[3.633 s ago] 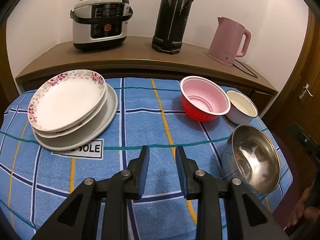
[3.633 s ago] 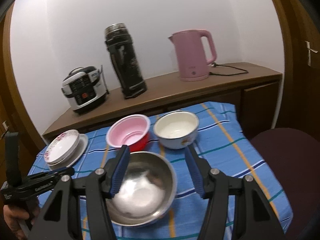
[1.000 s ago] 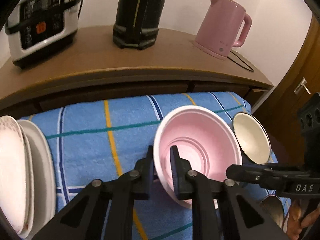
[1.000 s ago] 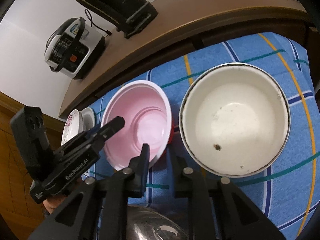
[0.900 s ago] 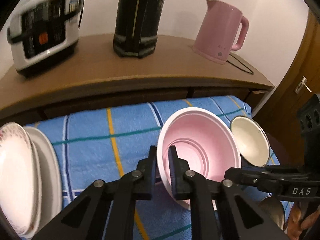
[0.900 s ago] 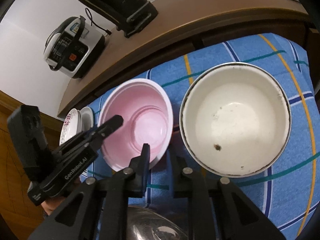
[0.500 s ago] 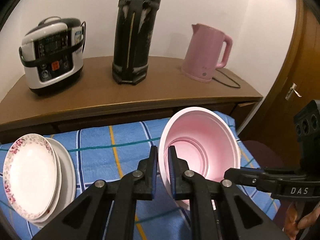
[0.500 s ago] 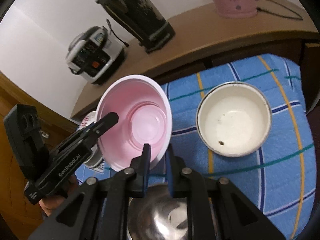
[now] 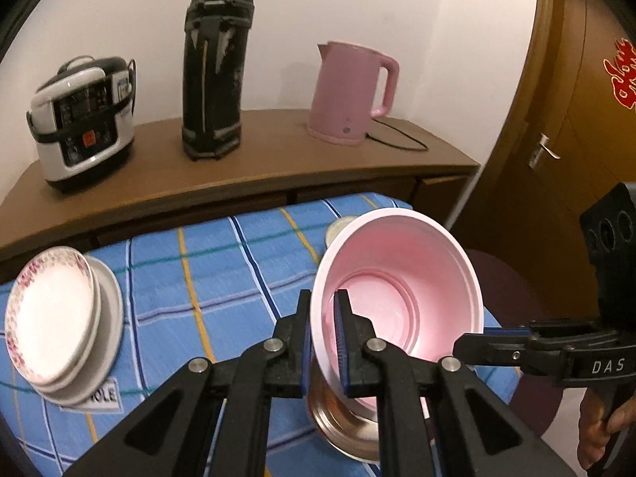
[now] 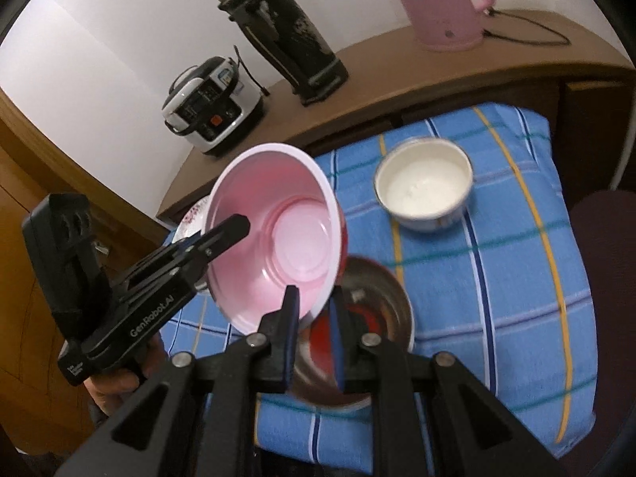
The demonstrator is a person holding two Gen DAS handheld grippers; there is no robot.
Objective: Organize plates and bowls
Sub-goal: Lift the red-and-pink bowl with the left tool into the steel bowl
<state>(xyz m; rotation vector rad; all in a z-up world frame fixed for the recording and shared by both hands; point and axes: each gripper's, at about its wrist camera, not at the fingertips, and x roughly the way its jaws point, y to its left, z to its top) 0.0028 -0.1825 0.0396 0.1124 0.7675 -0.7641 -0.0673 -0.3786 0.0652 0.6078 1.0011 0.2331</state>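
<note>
Writing: the right gripper, seen at the right edge of the left wrist view, carries white letters "DAS". The left gripper, seen at left in the right wrist view, reads "GenRobot.AI". A white label at lower left of the left wrist view, partly under the plates, shows "OLE". The door at upper right bears a red and gold ornament, not readable.

Materials and shapes: the pink bowl is round, smooth and plastic-looking, pink inside with a white rim and red outside. It is held clear of the table, tilted, above the steel bowl, which is shiny metal and sits on the blue checked cloth. Left gripper jaws are pressed together on the bowl's near rim at centre of the left wrist view; right gripper jaws pinch the opposite rim. The white bowl is enamel-like with a dark rim, standing on the cloth well apart. The stacked plates are glossy, the top one with a floral border.

View differences: the right wrist view alone shows the white bowl in full and the red reflection in the steel bowl. The left wrist view alone shows the plates in full, the door handle and the whole pink kettle. Both show the rice cooker, the black flask and the wooden sideboard.
</note>
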